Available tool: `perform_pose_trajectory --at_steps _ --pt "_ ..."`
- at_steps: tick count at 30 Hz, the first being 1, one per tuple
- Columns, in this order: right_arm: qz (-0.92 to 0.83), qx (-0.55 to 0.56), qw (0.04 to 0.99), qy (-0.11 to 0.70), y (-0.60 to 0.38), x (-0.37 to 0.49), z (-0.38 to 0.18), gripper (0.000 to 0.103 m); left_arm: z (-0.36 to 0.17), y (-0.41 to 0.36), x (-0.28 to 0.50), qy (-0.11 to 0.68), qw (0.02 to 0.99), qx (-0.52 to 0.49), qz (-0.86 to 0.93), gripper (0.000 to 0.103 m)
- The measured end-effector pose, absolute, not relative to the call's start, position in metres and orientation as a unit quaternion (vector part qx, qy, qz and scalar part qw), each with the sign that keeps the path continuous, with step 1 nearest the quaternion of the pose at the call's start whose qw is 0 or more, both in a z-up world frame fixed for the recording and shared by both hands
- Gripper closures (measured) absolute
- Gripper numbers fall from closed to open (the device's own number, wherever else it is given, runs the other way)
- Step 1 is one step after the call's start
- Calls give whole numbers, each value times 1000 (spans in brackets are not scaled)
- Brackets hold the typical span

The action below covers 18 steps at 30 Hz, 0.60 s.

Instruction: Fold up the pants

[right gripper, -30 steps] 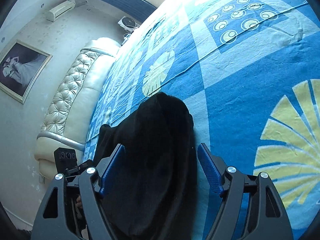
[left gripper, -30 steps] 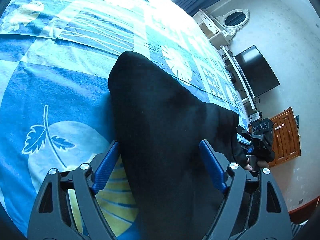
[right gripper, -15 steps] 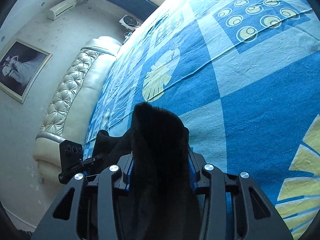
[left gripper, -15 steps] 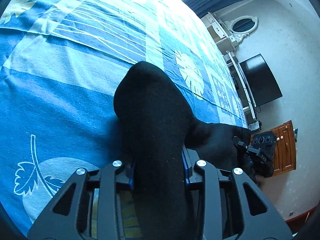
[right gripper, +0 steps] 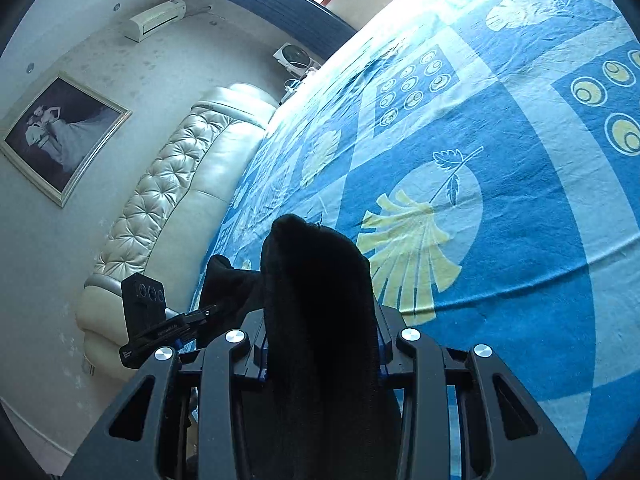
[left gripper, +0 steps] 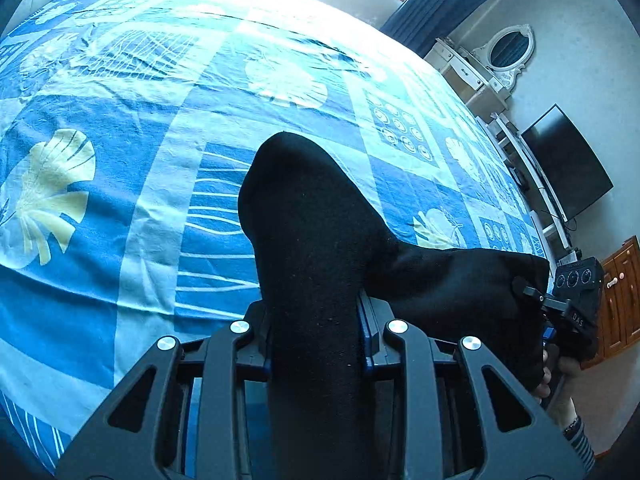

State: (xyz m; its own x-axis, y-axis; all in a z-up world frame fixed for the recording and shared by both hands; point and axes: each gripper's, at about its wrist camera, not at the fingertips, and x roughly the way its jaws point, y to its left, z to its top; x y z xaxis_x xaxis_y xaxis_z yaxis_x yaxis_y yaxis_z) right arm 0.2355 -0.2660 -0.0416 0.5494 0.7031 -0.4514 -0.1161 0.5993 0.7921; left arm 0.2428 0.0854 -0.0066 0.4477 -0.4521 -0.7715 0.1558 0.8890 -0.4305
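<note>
Black knit pants (left gripper: 316, 248), soft, limp and light, bunched in thick folds and lifted over the near edge of the blue patterned bedspread (left gripper: 120, 208), clamped at one end by the left gripper (left gripper: 316, 344) and at the other by the right gripper (right gripper: 320, 356). Best held at hem or waistband corners, since loose cloth sags and slips. Impossible to tell which end is which; fabric hanging below both grippers cut off.

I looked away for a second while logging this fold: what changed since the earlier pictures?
Both grippers took hold: the left gripper and right gripper, jaws wide a second ago, are now shut on the black pants, whose gripped ends bunch up and ride forward over the bed. The blue patterned bedspread stays flat.
</note>
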Motion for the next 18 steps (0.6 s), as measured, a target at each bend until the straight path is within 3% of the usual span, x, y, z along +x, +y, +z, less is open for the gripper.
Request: perform_pose_trajectory --at_steps 7,14,18 --pt "248 427 755 431 -282 252 -93 66 -40 94 255 510 825 -169 -176 63" --pt "257 424 759 421 -280 247 -94 67 -43 97 253 500 828 -176 -183 61" --pt "256 428 755 425 -279 247 -94 64 -43 98 254 503 825 -180 -187 53"
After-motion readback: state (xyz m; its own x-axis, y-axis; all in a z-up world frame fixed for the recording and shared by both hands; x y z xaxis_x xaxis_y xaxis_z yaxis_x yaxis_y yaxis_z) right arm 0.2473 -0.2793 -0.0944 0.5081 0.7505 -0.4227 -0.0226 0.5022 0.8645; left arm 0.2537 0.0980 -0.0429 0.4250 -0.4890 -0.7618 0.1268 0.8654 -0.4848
